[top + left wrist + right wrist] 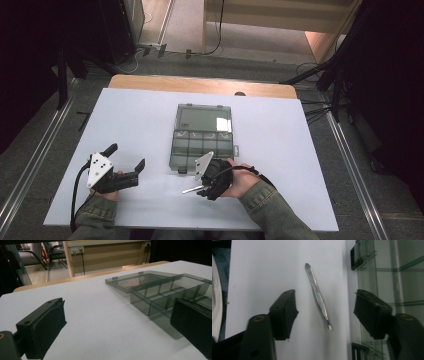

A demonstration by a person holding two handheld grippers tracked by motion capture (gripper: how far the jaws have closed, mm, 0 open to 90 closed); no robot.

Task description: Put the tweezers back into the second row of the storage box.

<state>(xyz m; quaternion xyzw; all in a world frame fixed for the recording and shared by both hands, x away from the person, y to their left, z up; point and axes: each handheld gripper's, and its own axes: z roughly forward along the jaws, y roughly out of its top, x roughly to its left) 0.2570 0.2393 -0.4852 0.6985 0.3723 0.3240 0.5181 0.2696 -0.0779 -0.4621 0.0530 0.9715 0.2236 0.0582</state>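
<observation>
A pair of silver tweezers (pixel 318 296) lies flat on the white tabletop (pixel 280 145), just in front of a smoky translucent compartment box (pixel 173 150). The box lid (pixel 204 119) is folded back flat. My right gripper (pixel 325 298) hovers over the tweezers (pixel 191 190) with its jaws open, one on each side and neither touching them. The right gripper (pixel 204 186) is held in a hand at the box's near edge. My left gripper (pixel 127 156) rests open at the lower left, holding nothing. In its own view the left gripper (pixel 118 307) faces the box (pixel 160 297).
The box's compartments (pixel 387 277) look bare in the gripper views. Beyond the white top is a wooden table edge (pixel 200 85). Dark stands and cables line both sides of the floor. White surface lies open left and right of the box.
</observation>
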